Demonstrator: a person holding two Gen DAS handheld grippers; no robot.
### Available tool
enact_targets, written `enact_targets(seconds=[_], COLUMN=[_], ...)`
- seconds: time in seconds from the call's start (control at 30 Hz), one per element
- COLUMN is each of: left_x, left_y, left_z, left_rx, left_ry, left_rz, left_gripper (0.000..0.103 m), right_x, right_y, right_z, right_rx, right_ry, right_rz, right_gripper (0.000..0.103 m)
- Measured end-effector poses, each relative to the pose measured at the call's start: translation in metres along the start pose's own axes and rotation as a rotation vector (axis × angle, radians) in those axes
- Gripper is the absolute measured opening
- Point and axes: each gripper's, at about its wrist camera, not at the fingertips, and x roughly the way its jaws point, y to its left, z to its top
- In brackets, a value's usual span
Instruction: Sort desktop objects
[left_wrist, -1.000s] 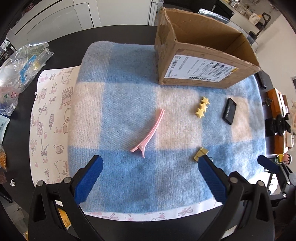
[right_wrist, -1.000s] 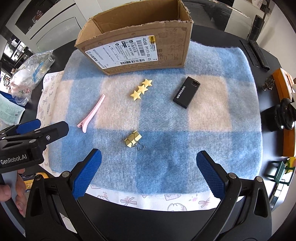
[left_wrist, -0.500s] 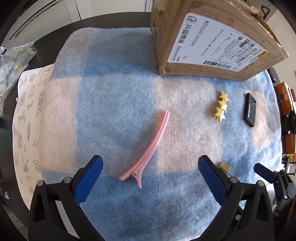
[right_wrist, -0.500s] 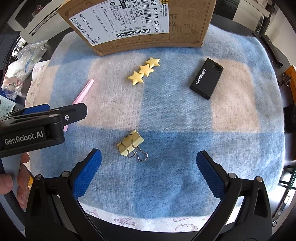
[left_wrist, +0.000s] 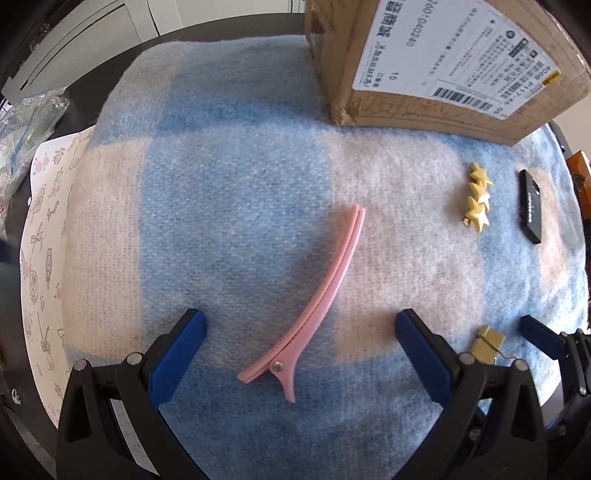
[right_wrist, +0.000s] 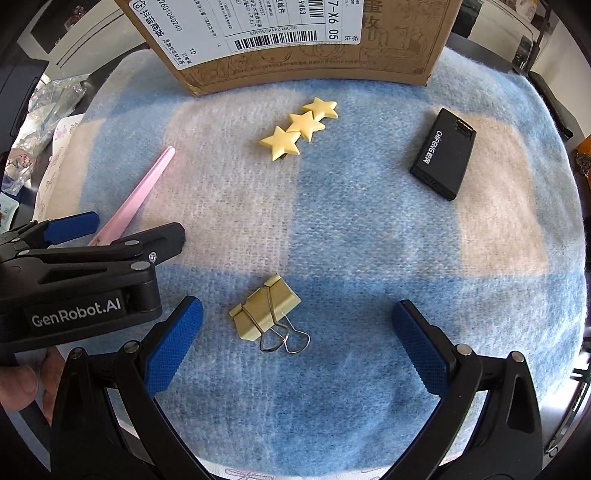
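A pink hair clip (left_wrist: 314, 299) lies on the blue-and-white blanket (left_wrist: 236, 184); my left gripper (left_wrist: 301, 326) is open low over it, its hinge end between the fingers. A yellow binder clip (right_wrist: 264, 312) lies between the open fingers of my right gripper (right_wrist: 297, 319). A yellow star clip (right_wrist: 299, 127) and a black USB drive (right_wrist: 443, 153) lie farther back. The pink clip (right_wrist: 136, 195) also shows in the right wrist view, partly behind the left gripper (right_wrist: 81, 229). The cardboard box (right_wrist: 295, 37) stands at the back.
A patterned paper sheet (left_wrist: 40, 236) lies under the blanket's left edge. Plastic bags (left_wrist: 26, 125) sit at far left on the dark table. Dark objects stand beyond the blanket's right edge (left_wrist: 580, 177).
Both grippers have moved forward and down toward the blanket: the left onto the pink clip, the right onto the binder clip. Both stay open. Objects have not moved.
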Motion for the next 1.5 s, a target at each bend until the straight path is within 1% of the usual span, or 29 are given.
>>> enact_targets(seconds=[0.23,0.37,0.43,0.47,0.5,0.53,0.57,0.6,0.63,0.7,0.73,0.77,0.8,0.83,0.87,0.9,0.97,1.07,1.33,1.5], left_x=[0.004,0.003,0.001,-0.001,-0.003,-0.005,-0.007,-0.009,-0.011,-0.014,-0.015,-0.017,-0.018,-0.020,-0.022,-0.023,-0.024,-0.027,-0.039,-0.065], left_y=[-0.002,-0.002,-0.003,-0.003,-0.002,-0.001,-0.001,0.000,0.000,-0.001,-0.002,-0.003,-0.003,-0.003,-0.003,-0.002,-0.001,0.000,-0.006,-0.012], left_z=[0.001,-0.001,-0.001,-0.002,-0.002,-0.003,-0.003,-0.004,-0.005,-0.006,-0.007,-0.007,-0.008,-0.009,-0.009,-0.010,-0.011,-0.013,-0.016,-0.018], left_rx=[-0.008,-0.007,-0.012,-0.014,-0.020,-0.028,-0.033,-0.037,-0.039,-0.038,-0.035,-0.034,-0.039,-0.047,-0.053,-0.060,-0.069,-0.076,-0.087,-0.086], left_ry=[0.022,0.019,0.017,0.014,0.011,0.007,0.004,0.002,0.000,-0.006,-0.008,-0.009,-0.010,-0.012,-0.013,-0.015,-0.018,-0.021,-0.015,-0.009], left_rz=[0.004,0.003,0.008,0.013,0.017,0.021,0.024,0.027,0.028,0.029,0.028,0.024,0.016,0.006,-0.002,-0.010,-0.021,-0.031,-0.020,-0.017], left_gripper=[0.103,0.102,0.099,0.094,0.086,0.083,0.075,0.069,0.065,0.051,0.048,0.041,0.033,0.029,0.021,0.016,0.011,0.011,0.010,0.010], right_x=[-0.001,-0.002,-0.003,-0.004,-0.005,-0.007,-0.008,-0.009,-0.010,-0.011,-0.012,-0.013,-0.013,-0.014,-0.015,-0.016,-0.018,-0.022,-0.032,-0.055], right_y=[0.005,0.008,0.009,0.010,0.011,0.012,0.012,0.013,0.014,0.016,0.017,0.017,0.017,0.018,0.018,0.018,0.017,0.016,0.008,-0.003], right_z=[0.001,0.002,0.002,0.003,0.003,0.004,0.004,0.005,0.005,0.005,0.006,0.006,0.006,0.006,0.007,0.007,0.008,0.010,0.014,0.023], right_rx=[-0.007,-0.010,-0.012,-0.013,-0.016,-0.019,-0.022,-0.030,-0.036,-0.044,-0.047,-0.049,-0.050,-0.052,-0.053,-0.053,-0.052,-0.051,-0.043,-0.042], right_ry=[-0.002,-0.002,-0.002,-0.002,-0.002,-0.002,-0.003,-0.003,-0.004,-0.007,-0.007,-0.008,-0.009,-0.010,-0.011,-0.012,-0.014,-0.018,-0.024,-0.025], right_rz=[-0.022,-0.034,-0.040,-0.043,-0.044,-0.043,-0.042,-0.044,-0.045,-0.040,-0.036,-0.034,-0.034,-0.033,-0.032,-0.031,-0.028,-0.024,-0.021,-0.026], right_gripper=[0.102,0.093,0.086,0.081,0.073,0.070,0.063,0.058,0.055,0.045,0.042,0.040,0.036,0.036,0.036,0.036,0.036,0.036,0.035,0.035])
